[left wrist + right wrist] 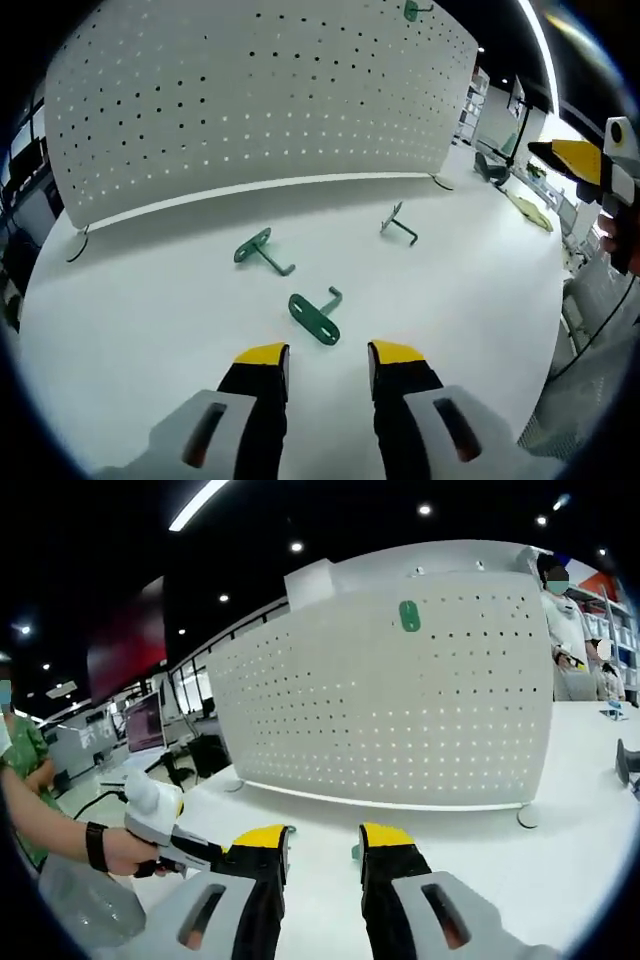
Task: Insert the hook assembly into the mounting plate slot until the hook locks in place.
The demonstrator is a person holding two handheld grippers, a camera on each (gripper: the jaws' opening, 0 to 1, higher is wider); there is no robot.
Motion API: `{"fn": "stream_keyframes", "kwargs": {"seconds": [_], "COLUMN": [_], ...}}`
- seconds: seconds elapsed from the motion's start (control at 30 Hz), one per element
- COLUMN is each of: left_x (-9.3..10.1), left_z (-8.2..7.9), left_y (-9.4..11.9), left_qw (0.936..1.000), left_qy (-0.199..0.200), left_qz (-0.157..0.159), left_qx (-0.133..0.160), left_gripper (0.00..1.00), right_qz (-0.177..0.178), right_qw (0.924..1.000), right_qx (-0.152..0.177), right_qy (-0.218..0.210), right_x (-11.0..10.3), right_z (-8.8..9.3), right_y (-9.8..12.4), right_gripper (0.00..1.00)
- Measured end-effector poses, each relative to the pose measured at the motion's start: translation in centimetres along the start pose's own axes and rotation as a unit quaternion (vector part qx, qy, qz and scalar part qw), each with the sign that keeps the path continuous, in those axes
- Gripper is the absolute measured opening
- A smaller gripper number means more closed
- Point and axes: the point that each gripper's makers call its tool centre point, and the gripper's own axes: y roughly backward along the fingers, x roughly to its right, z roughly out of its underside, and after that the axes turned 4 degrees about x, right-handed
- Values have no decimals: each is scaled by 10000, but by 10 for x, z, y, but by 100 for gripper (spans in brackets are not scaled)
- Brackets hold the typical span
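Three green hook assemblies lie on the white table: one (265,252) left of centre, one (315,316) just ahead of my left gripper (328,360), one (400,223) further right. My left gripper is open with nothing between its fingers. The white perforated mounting plate (260,100) stands upright behind them, and a green hook (411,10) hangs near its top right. In the right gripper view the same plate (400,710) carries that green piece (409,615). My right gripper (323,845) is open and holds nothing; a bit of green (356,852) shows low between its jaws.
The right gripper's yellow tip (578,160) enters at the right edge. A hand (120,852) holds the left gripper's white body (152,810) at lower left. The plate rests on small feet (527,818). A person (560,590) stands behind the plate; shelves and clutter (520,190) lie beyond the table.
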Motion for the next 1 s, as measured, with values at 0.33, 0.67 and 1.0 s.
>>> {"fn": "stream_keyframes", "kwargs": {"seconds": [0.33, 0.67, 1.0], "left_x": [-3, -1, -6], "left_z": [-5, -3, -3], "left_y": [-11, -23, -21], "left_qw": [9997, 9993, 9994], "left_qy": [115, 216, 148], "left_qz": [-185, -159, -148], "left_qx": [-73, -263, -289], "left_gripper": [28, 21, 8], "right_qz": [69, 186, 253], "right_qw": [10000, 9998, 9996], "right_qx": [38, 28, 18], "right_qy": [-49, -92, -133], "right_x": [2, 10, 15], "right_z": [-1, 2, 4], "right_y": [4, 9, 10], "right_gripper": [28, 28, 28]}}
